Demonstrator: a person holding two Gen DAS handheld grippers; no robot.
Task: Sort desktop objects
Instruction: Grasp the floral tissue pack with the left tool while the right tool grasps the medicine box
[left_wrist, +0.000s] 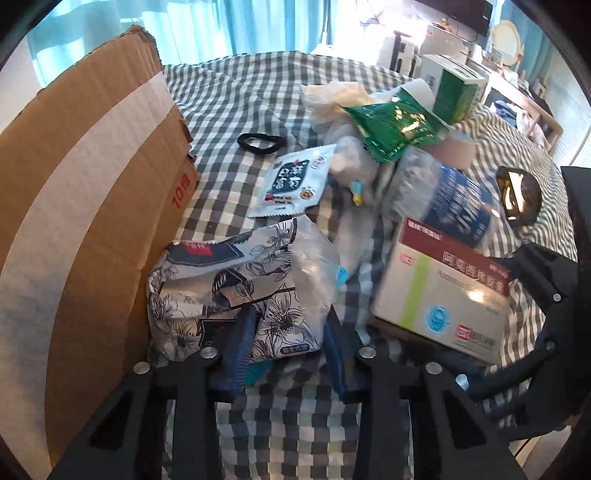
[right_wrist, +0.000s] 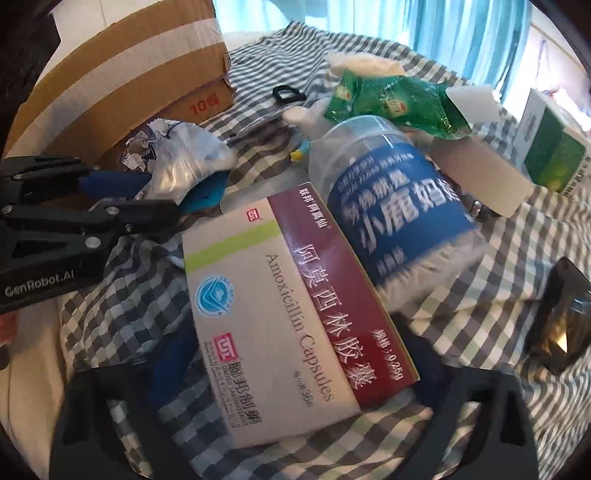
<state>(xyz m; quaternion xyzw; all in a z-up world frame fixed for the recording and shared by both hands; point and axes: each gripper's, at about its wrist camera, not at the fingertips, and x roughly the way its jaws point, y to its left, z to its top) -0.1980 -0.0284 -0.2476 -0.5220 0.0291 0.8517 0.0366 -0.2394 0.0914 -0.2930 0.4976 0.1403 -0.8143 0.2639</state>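
My left gripper (left_wrist: 290, 343) is shut on the near end of a floral-print tissue pack (left_wrist: 236, 284), which rests on the checked cloth beside the cardboard box (left_wrist: 85, 192). My right gripper (right_wrist: 295, 373) is shut on the white and maroon Amoxicillin box (right_wrist: 295, 306); its blue pads sit on either side of the box's near end. The same box shows at the right of the left wrist view (left_wrist: 443, 291). The left gripper with the tissue pack (right_wrist: 184, 162) shows at the left of the right wrist view.
A clear jar with a blue label (right_wrist: 391, 206) lies against the medicine box. A green packet (left_wrist: 395, 127), a white sachet (left_wrist: 295, 181), a black hair tie (left_wrist: 260, 142), sunglasses (left_wrist: 519, 195), a tape roll (left_wrist: 456, 147) and a green-white carton (left_wrist: 458, 86) lie on the cloth.
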